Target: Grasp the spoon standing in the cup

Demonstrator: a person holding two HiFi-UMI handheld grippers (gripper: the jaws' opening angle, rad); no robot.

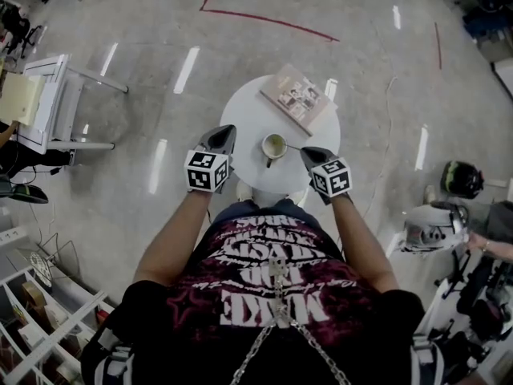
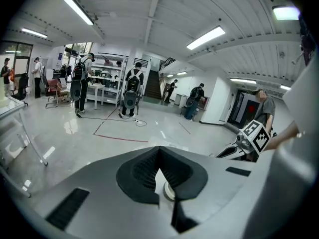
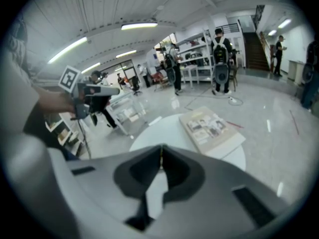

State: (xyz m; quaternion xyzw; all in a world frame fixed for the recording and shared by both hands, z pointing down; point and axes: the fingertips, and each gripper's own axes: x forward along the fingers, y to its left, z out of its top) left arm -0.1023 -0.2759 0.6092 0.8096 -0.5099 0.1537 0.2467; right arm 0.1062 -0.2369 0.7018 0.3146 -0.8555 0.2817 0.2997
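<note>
Left gripper shut, nothing between the jaws — it hangs over the near-left edge of the round white table, just left of the cup. Right gripper also shut and empty, just right of the cup. Cup sits by the near edge — spoon in it, handle leaning right. Book lies at the far-right edge.

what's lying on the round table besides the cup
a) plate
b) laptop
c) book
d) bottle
C: a book lies near the far edge of the table, beyond the cup; no laptop, plate or bottle is there.
</note>
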